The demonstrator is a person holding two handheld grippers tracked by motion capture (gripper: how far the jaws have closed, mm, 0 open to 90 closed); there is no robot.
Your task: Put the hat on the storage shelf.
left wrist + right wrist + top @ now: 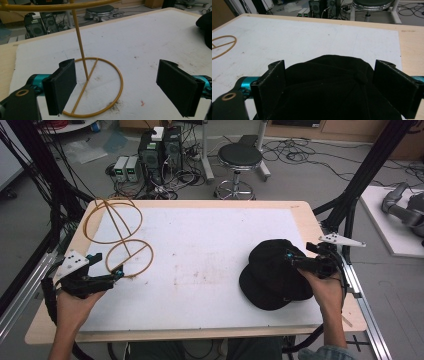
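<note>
Fingers (270,87) of the right gripper (332,90) stand wide around a black cap (332,82); left gripper (122,87) gapes wide over a yellow wire stand (92,87).

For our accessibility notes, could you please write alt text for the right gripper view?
A black cap sits between the right gripper's two open black jaws, on a white table. A yellow wire stand's base ring lies at far left.

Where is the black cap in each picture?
High view: the black cap lies at the right on the white mat, under the right gripper.
Left gripper view: a dark edge at the far right.
Right gripper view: bottom middle, between the jaws.
Shared landmark: the yellow wire stand.
</note>
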